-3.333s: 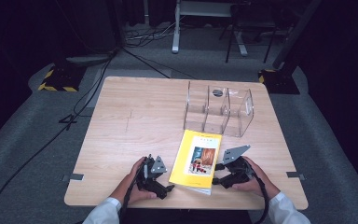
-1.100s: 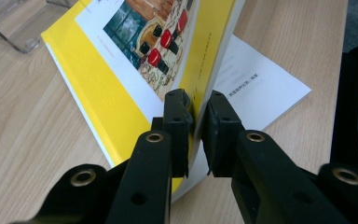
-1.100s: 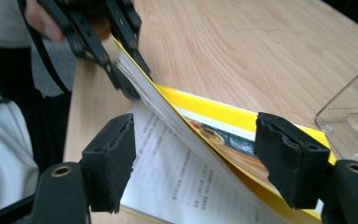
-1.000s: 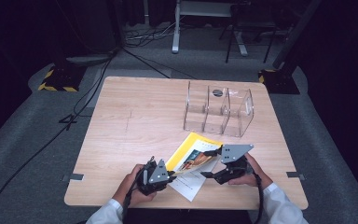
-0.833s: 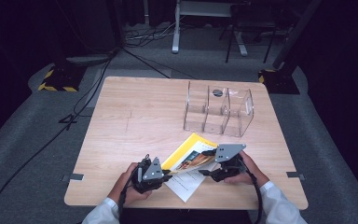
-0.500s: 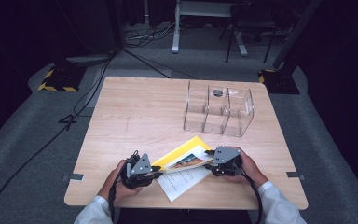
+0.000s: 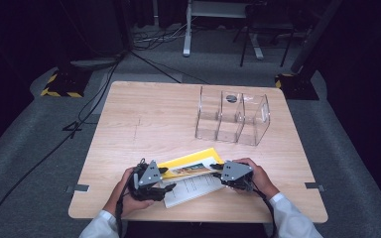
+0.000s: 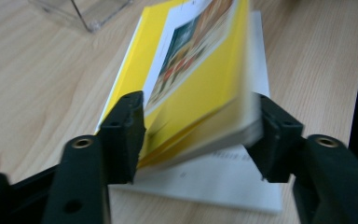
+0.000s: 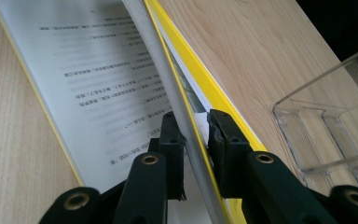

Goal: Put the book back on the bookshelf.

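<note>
The yellow book lies half open near the front edge of the table, held up between the two grippers. The right gripper has just been closing, and its jaws now pinch the raised yellow cover and a thin sheaf of pages between them. The left gripper has just been opening; its jaws stand apart on either side of the thicker block of pages, which looks blurred between them, with no firm press that I can see. To me the risk is plain: with the left jaws slack, the lifted block could flop down onto the white printed page below the jaws. All the weight then hangs from the right pinch, so the cover might crease, slip out, or drag the book toward the clear organizer beyond the jaws.
</note>
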